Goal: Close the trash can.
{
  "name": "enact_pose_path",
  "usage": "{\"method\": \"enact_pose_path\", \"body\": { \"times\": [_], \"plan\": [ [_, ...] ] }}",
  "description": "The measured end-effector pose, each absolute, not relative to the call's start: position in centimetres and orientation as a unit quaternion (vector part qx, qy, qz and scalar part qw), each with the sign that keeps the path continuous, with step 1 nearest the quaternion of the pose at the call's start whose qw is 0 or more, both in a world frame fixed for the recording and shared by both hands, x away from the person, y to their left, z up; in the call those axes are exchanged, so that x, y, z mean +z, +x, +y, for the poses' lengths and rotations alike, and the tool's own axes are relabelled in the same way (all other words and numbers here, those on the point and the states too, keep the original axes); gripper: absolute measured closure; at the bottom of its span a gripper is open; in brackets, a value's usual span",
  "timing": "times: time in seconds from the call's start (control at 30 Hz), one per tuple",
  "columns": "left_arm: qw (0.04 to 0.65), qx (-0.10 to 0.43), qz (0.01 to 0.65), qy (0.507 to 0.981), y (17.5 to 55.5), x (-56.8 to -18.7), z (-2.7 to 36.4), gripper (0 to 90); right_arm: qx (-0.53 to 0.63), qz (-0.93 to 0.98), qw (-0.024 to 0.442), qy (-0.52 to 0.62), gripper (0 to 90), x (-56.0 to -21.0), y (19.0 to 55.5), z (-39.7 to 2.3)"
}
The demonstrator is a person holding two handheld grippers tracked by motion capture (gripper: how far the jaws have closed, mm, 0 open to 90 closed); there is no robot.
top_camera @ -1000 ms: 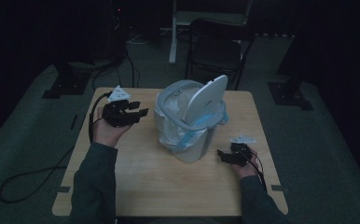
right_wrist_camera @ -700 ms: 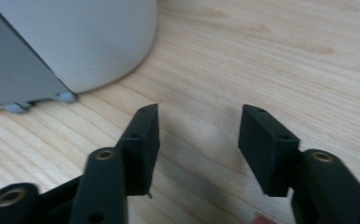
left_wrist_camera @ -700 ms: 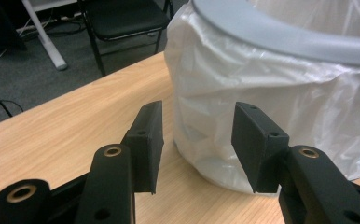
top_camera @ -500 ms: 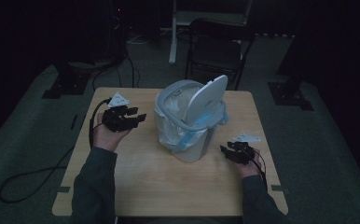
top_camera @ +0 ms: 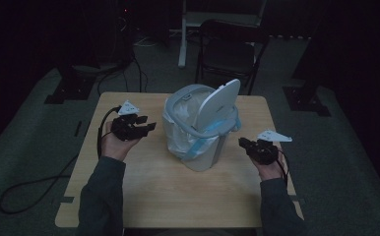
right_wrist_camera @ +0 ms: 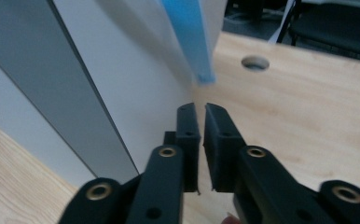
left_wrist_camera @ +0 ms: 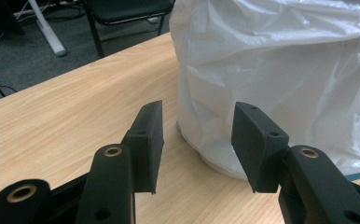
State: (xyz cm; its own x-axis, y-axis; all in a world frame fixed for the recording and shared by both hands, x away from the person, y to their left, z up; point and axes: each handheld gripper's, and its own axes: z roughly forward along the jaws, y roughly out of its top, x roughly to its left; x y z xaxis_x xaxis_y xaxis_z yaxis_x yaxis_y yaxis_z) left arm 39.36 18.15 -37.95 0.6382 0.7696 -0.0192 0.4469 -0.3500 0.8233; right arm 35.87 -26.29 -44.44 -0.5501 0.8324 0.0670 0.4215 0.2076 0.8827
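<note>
A grey bin (top_camera: 203, 157) lined with a white plastic bag (top_camera: 178, 135) stands mid-table, its lid (top_camera: 219, 105) tipped up. My left gripper (top_camera: 148, 127) hovers left of the bin, open and empty; in the left gripper view its jaws (left_wrist_camera: 197, 140) point at the bag (left_wrist_camera: 280, 70) near the bin's base. My right gripper (top_camera: 242, 143) is right of the bin. Its jaws (right_wrist_camera: 197, 112) have just been closing and stand almost together with nothing between them, facing the bin's wall (right_wrist_camera: 122, 79) below a blue strip (right_wrist_camera: 187, 32).
The wooden table (top_camera: 178, 196) has bare room in front of the bin and a cable hole (right_wrist_camera: 255, 62) near the right gripper. A black chair (top_camera: 227, 44) stands beyond the far edge. Cables trail on the floor at the left.
The right hand has risen beside the bin and its jaws have closed from wide apart. The left hand has sunk a little.
</note>
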Motion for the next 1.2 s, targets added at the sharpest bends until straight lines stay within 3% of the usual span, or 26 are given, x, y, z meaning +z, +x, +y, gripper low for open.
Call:
{"method": "enact_pose_path", "body": {
  "times": [0.13,0.83,1.2],
  "plan": [
    [0.423,0.191,0.38,0.8,39.4,-38.1,18.1,54.8,0.485,0.738,0.228,0.409,89.5,-42.9,35.7,-26.2],
    [0.416,0.183,0.372,0.809,40.1,-39.1,16.5,57.6,0.524,0.715,0.277,0.371,89.8,-36.7,36.3,-25.7],
    [0.415,0.179,0.375,0.809,40.6,-39.5,16.1,57.9,0.572,0.7,0.261,0.338,89.9,-34.4,37.1,-24.7]
  ]
}}
